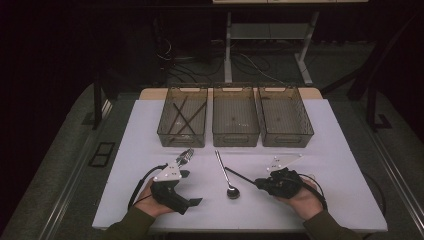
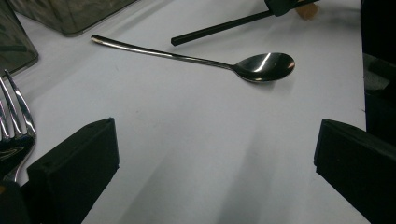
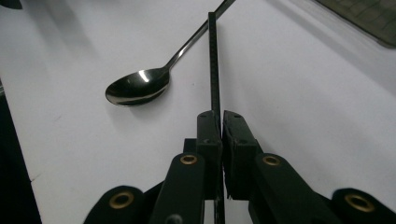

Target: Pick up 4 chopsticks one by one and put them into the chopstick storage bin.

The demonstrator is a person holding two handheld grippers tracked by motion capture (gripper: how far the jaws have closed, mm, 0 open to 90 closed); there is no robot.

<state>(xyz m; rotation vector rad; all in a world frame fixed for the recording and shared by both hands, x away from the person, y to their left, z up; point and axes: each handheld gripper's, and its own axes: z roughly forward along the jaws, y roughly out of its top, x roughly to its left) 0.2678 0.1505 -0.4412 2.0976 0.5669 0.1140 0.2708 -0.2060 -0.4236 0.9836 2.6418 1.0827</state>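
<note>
Right gripper [image 3: 216, 122] fingers pinch a black chopstick [image 3: 214, 60] low over the worktop [image 1: 340, 165], its tip beside the spoon [image 1: 227, 176] handle. Left gripper [image 1: 186, 156] fingers spread wide, nothing between them, fork [image 2: 14, 126] just beside one finger. Three bins [image 1: 236, 141] behind

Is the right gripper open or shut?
Shut. In the right gripper view, the right gripper pinches a black chopstick between its closed jaws.
</note>
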